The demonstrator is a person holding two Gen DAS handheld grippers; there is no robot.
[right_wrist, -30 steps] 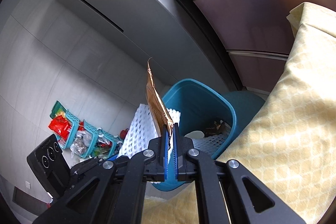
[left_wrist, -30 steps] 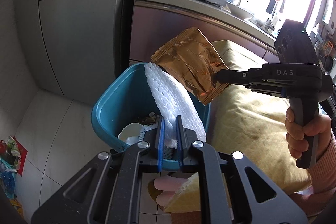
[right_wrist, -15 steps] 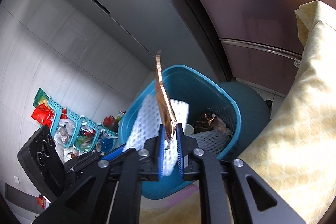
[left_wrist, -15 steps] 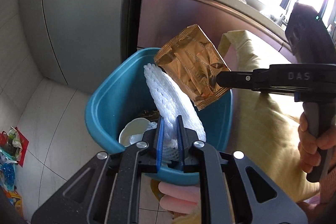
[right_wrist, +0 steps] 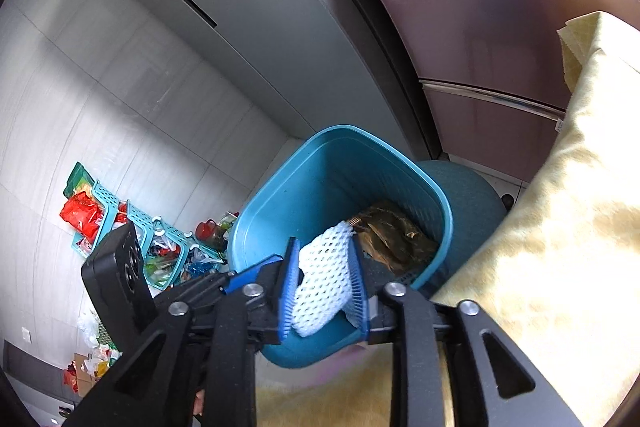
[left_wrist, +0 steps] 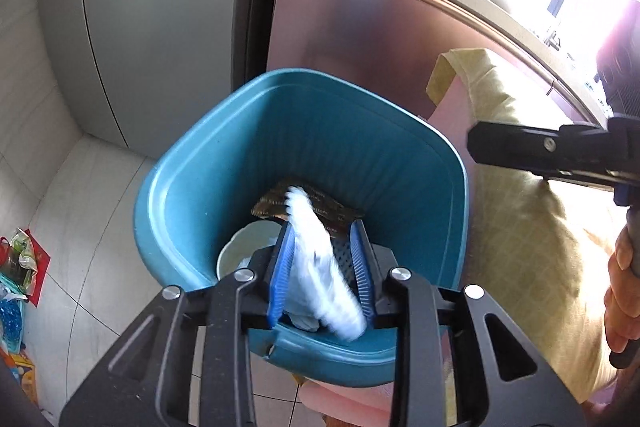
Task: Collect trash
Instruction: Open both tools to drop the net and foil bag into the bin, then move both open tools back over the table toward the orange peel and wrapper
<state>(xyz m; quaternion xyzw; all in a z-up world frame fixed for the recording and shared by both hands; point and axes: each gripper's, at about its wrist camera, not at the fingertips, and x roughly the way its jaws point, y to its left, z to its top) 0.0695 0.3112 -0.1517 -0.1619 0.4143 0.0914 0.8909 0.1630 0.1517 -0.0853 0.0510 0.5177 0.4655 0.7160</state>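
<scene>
While both grippers hang over the blue bin (left_wrist: pixel 192 195), the left gripper (left_wrist: pixel 322 259) is spread, white foam net (left_wrist: pixel 316 259) loose between its fingers; the right gripper (right_wrist: pixel 325 287) is spread too, and the brown wrapper (right_wrist: pixel 394 237) lies inside the bin

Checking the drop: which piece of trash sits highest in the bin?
The white foam net, blurred between the left gripper's open fingers; the brown wrapper and white bowl lie lower in the blue bin.
</scene>
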